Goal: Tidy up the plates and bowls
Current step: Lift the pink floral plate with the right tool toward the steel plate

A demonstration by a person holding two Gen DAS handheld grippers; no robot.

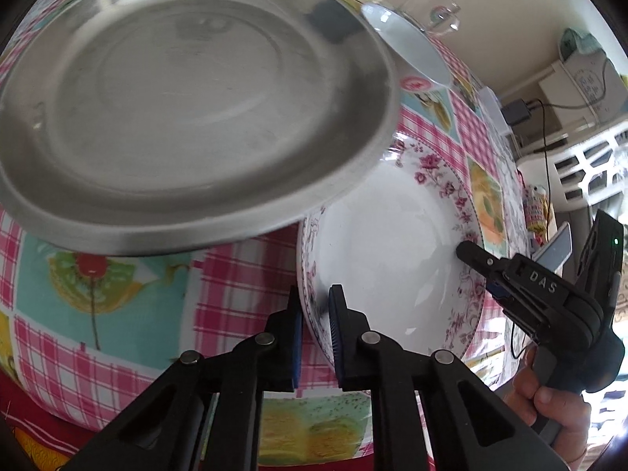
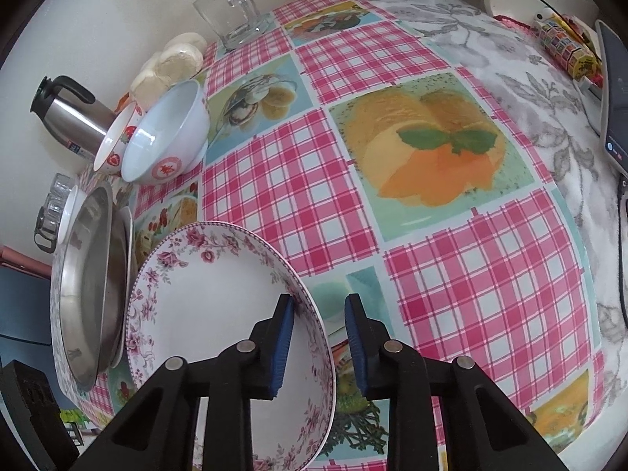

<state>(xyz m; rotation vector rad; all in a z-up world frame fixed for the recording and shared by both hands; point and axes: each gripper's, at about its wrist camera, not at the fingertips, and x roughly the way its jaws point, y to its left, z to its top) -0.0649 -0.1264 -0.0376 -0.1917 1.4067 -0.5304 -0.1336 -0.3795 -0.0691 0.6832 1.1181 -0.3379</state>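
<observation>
Home dining table: fruit-print checked tablecloth, bowls, steel flask, glass mug.

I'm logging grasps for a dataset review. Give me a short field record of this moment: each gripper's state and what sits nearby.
left gripper: shut on the floral plate rim
right gripper: open, straddling another part of that rim; a gap shows at its outer pad
steel plate: beside the floral plate, stacked on other plates
bowls: two, farther back by a steel flask
surface: checked tablecloth
</observation>
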